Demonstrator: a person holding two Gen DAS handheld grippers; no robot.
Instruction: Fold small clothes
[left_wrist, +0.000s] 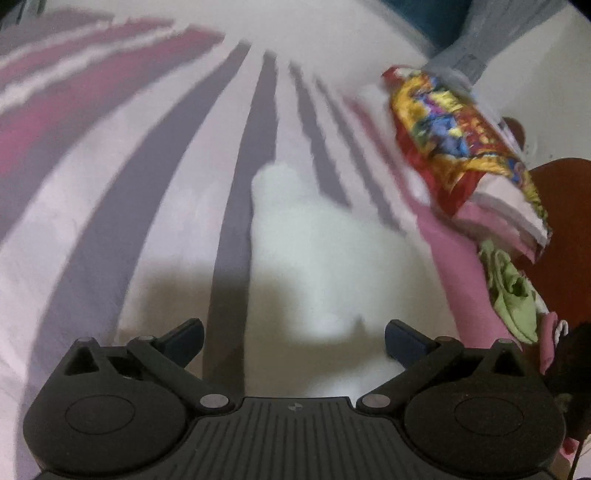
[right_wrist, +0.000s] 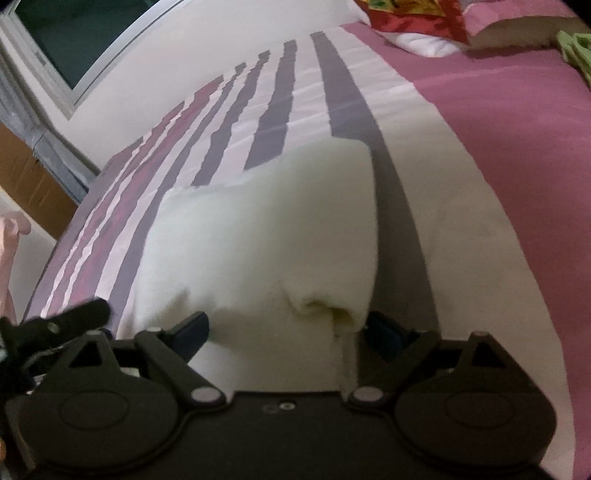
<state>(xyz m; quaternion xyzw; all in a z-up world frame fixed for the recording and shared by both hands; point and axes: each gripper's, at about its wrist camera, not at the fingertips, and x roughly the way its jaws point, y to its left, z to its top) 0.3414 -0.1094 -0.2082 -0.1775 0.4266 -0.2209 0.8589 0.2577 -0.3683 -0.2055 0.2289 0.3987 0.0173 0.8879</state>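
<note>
A small white garment (left_wrist: 314, 251) lies on the striped bedsheet (left_wrist: 129, 166), blurred in the left wrist view. My left gripper (left_wrist: 293, 338) is open just above its near edge, and nothing is between the fingers. In the right wrist view the same white garment (right_wrist: 266, 236) lies folded over, with a rolled edge near the camera. My right gripper (right_wrist: 286, 330) is open with its fingers on either side of that near edge. The left gripper's black tip (right_wrist: 85, 314) shows at the lower left of the right wrist view.
A colourful red and yellow cloth (left_wrist: 454, 136) and a green garment (left_wrist: 513, 295) lie on a pink strip (left_wrist: 461, 266) at the right. A window (right_wrist: 74, 40) and a cardboard box (right_wrist: 26, 173) stand beyond the bed's far left edge.
</note>
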